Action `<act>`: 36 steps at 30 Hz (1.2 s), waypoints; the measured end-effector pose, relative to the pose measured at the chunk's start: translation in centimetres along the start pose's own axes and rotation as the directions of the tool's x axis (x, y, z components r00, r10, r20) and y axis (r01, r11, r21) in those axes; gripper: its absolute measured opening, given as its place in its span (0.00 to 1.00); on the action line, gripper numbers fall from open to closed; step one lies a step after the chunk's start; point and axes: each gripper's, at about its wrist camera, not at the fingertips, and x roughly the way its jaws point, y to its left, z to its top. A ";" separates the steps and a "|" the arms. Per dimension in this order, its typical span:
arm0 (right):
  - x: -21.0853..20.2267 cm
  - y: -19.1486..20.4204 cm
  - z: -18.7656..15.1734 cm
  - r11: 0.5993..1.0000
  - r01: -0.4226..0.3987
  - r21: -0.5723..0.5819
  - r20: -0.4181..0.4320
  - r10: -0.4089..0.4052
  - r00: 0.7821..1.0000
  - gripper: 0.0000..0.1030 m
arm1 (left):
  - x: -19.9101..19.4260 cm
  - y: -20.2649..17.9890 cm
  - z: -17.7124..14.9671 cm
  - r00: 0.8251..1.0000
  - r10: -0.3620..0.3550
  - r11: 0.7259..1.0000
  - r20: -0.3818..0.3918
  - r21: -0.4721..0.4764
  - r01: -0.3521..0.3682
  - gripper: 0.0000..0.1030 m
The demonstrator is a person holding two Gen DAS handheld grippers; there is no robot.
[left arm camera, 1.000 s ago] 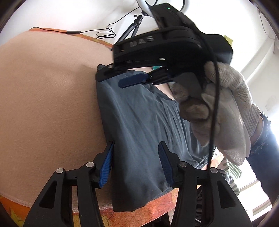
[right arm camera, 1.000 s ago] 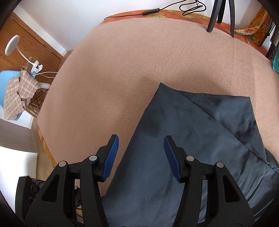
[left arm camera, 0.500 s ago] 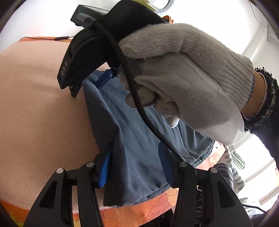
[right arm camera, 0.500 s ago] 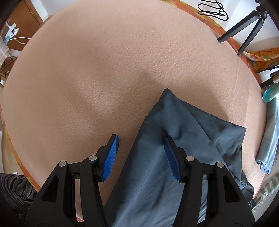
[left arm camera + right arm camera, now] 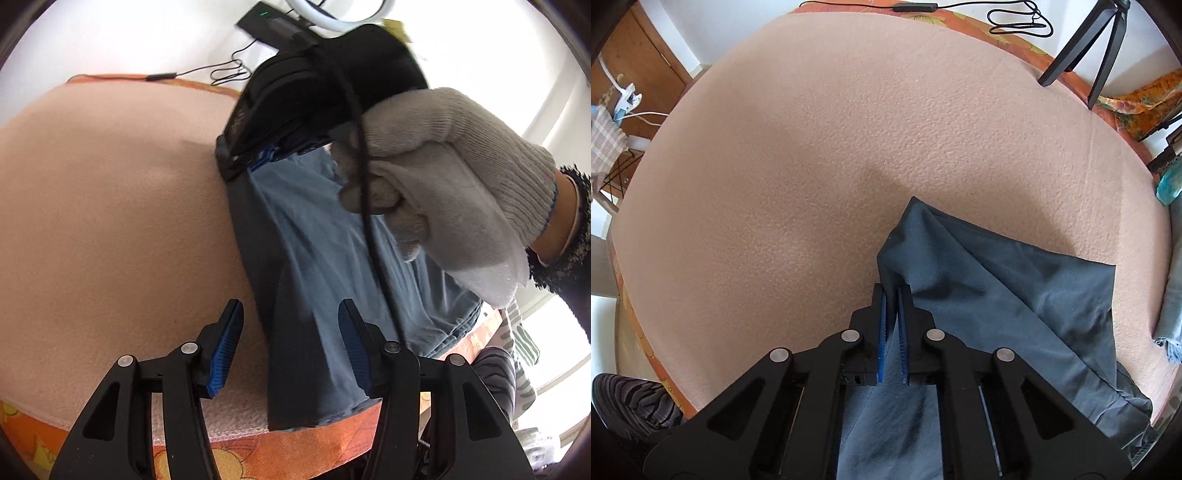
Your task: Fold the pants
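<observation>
I am pinching the far corner of the pants point(image 5: 990, 295) with my right fingers point(image 5: 893, 295), closed tight on a raised fold of the dark cloth, while the rest of the garment is lying flat along the near edge of the peach-covered surface point(image 5: 812, 147). My left fingers point(image 5: 290, 341) are hanging open over the near hem, the cloth's edge lying between them, not yet pressed.

What is worrying me: I am gripping only a thin peak of fabric, and I cannot tell whether both layers are caught, so lifting may peel the top layer away and spoil the fold. If I am pulling with the right before the left closes, the near end is likely to drag or slide off the surface's edge. The cable point(image 5: 369, 221) trailing from my gloved right hand point(image 5: 443, 177) could also snag the cloth.

Against the earlier pictures, my right fingers have just been closing, from wide open over the flat corner to shut on it, and the corner is now bunched up. My left fingers have opened slightly.
</observation>
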 end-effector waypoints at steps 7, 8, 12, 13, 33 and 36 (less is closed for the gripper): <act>-2.4 -3.2 -1.8 0.991 -0.113 0.074 0.089 0.106 0.990 0.04 | 0.4 1.4 -0.2 0.992 -0.128 0.989 -0.017 -0.077 0.126 0.26; -2.8 -3.6 -2.1 0.989 -0.123 0.082 0.101 0.115 0.988 0.03 | 0.4 1.2 -0.3 0.991 -0.131 0.990 -0.020 -0.061 0.130 0.18; -4.9 -4.0 -2.6 0.983 -0.157 0.093 0.153 0.142 0.978 0.03 | -0.6 0.4 0.0 0.990 -0.139 0.990 0.012 0.016 0.139 0.07; -5.3 -4.2 -2.7 0.982 -0.162 0.094 0.164 0.146 0.976 0.03 | -1.1 0.2 0.1 0.990 -0.136 0.990 0.030 0.034 0.135 0.06; -8.7 -3.3 -3.0 0.970 -0.218 0.106 0.260 0.184 0.948 0.03 | -2.7 2.9 1.2 0.993 -0.067 0.993 0.096 -0.087 0.076 0.51; -9.1 -3.4 -3.2 0.969 -0.225 0.100 0.266 0.191 0.945 0.03 | -1.4 2.6 0.9 0.996 -0.064 0.993 0.056 -0.100 0.070 0.51</act>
